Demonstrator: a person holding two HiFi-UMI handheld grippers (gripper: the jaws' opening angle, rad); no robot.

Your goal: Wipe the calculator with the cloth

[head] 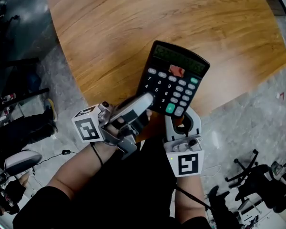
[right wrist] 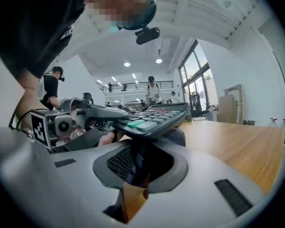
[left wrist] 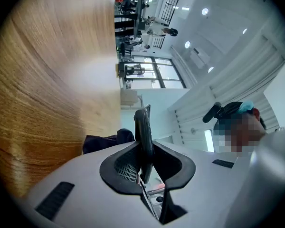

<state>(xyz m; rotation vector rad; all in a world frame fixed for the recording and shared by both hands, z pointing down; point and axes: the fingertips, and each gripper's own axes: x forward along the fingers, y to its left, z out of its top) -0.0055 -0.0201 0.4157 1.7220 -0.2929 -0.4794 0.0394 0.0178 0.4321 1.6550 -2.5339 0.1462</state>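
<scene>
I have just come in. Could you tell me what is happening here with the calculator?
A person is working with a gripper in each hand at the edge of a wooden table. The left gripper is clamped on the lower corner of a black calculator and holds it up off the table. The right gripper is shut on a dark cloth just under the calculator's near edge, so the cloth is placed to wipe its underside or edge.
</scene>
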